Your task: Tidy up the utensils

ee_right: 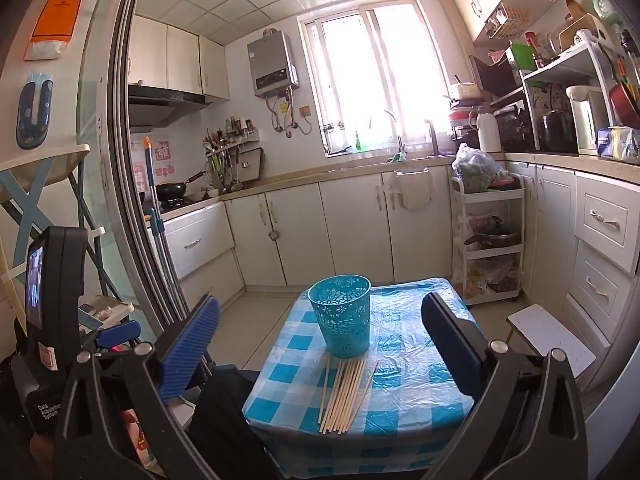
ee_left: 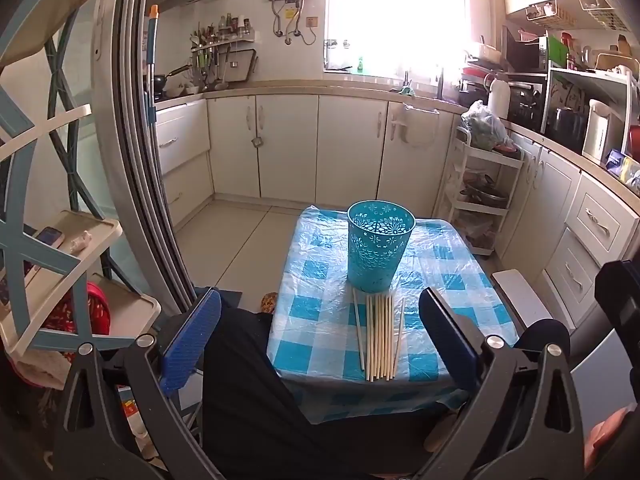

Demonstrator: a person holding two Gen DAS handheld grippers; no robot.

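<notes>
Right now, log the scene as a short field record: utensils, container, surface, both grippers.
utensils: chopsticks, a loose bundle lying flat, none in the holder
container: teal perforated holder, upright, just behind the chopsticks
surface: blue checked tablecloth under clear plastic
left gripper: open, holding nothing, short of the chopsticks
right gripper: open, holding nothing

1. The left gripper (ee_left: 320,324) stands wide open, with nothing between its two blue fingers (ee_left: 191,340).
2. It is held above the near edge of a small worktop (ee_left: 448,264) with a blue and white checked plastic cover.
3. A turquoise basket (ee_left: 379,251) with a cut-out flower pattern stands upright on the worktop.
4. A row of pale chopsticks (ee_left: 380,338) lies flat just in front of the basket, their far ends at its base.
5. Behind, white kitchen cabinets (ee_left: 288,144) run under a bright window (ee_left: 396,16).
</notes>
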